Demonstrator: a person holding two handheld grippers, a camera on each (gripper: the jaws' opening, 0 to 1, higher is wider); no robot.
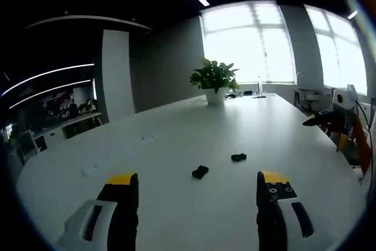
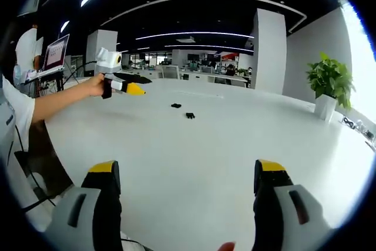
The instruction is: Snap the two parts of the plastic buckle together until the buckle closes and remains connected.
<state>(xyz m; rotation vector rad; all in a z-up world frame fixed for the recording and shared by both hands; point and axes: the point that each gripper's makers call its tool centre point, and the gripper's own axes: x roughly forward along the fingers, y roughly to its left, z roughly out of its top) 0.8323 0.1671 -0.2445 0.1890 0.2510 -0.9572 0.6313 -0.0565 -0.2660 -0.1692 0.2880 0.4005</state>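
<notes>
Two small black buckle parts lie apart on the white table. In the left gripper view one buckle part rests just ahead of my open left gripper, and the other buckle part lies a little further right. My right gripper hovers at the table's right edge. In the right gripper view both buckle parts sit far ahead of my open, empty right gripper. A hand holds the left gripper above the table at the left.
A potted plant stands at the table's far end near bright windows. A laptop sits behind the person's arm. A white pillar rises beyond the table.
</notes>
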